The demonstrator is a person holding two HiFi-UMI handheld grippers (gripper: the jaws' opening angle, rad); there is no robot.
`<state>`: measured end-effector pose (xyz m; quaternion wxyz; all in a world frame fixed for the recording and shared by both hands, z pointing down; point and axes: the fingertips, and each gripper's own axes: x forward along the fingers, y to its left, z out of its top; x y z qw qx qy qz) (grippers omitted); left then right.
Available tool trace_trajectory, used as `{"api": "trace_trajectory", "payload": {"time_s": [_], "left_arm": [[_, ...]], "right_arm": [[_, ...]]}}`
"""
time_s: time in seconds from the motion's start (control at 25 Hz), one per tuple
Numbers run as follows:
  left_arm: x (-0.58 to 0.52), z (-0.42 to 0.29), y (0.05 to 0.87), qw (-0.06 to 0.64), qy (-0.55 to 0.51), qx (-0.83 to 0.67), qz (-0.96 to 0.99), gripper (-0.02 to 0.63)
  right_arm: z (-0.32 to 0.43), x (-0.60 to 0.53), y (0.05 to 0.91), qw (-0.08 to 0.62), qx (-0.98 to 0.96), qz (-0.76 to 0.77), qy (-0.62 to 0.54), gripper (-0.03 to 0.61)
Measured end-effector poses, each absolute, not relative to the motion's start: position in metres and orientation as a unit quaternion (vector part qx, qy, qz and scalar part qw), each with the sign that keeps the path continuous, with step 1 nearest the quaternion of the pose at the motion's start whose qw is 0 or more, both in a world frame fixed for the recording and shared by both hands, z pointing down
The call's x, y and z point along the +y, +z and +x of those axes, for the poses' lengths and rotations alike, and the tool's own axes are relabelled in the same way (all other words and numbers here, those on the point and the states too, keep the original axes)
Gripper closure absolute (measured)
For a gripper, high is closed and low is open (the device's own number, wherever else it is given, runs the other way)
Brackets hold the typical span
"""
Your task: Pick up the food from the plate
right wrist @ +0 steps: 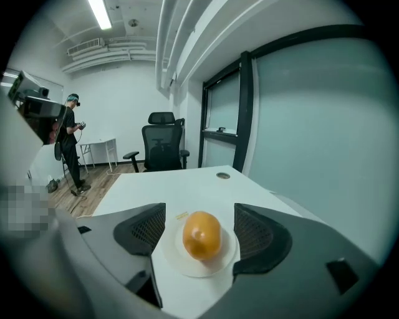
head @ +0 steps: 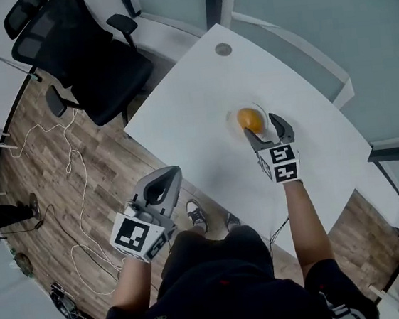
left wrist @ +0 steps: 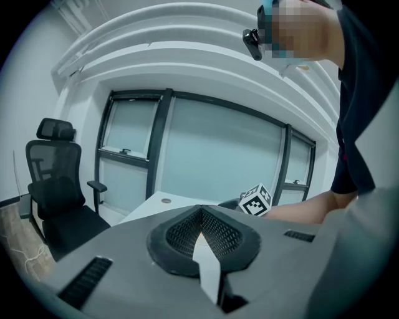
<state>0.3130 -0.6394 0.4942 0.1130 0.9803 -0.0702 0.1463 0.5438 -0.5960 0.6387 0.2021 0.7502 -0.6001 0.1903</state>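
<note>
Close by the body, left gripper (head: pixel 169 176) hangs off the tabletop (head: pixel 200 105) edge, fingers (left wrist: pixel 187 233) clenched on nothing. Further out, right gripper (head: pixel 262 128) fingers spread wide, orange rounded food (right wrist: pixel 201 233) lined up between them untouched, sitting on its small white plate (right wrist: pixel 187 269) mid-tabletop. Judgement: settle fingers at the widest part, tips clear of the plate, close gently; looks smooth, may roll.

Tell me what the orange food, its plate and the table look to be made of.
The orange food: smooth, glossy skin with a bright highlight; real fruit or a plastic replica, cannot tell.
The plate: plain white, matte, with a thin flat rim; ceramic, plastic or paper, unclear.
The table: white, smooth top with a faint sheen; probably laminate.
</note>
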Motion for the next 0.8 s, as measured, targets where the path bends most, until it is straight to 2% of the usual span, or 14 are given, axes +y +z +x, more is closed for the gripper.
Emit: {"api": "trace_trajectory", "payload": {"time_s": [0.12, 0.56, 0.8], "left_arm": [[-0.659, 0.305, 0.507, 0.122, 0.153, -0.077, 0.978, 0.594], [-0.679, 0.286, 0.533, 0.133, 0.161, -0.107, 0.972, 0.594], [-0.668, 0.286, 0.521, 0.132, 0.155, -0.107, 0.973, 0.594]], "right_arm": [[0.549, -0.618, 0.671, 0.23, -0.596, 0.739, 0.214, 0.233], [0.555, -0.636, 0.756, 0.305, -0.587, 0.702, 0.264, 0.224], [0.549, -0.631, 0.716, 0.288, -0.593, 0.722, 0.211, 0.224]]}}
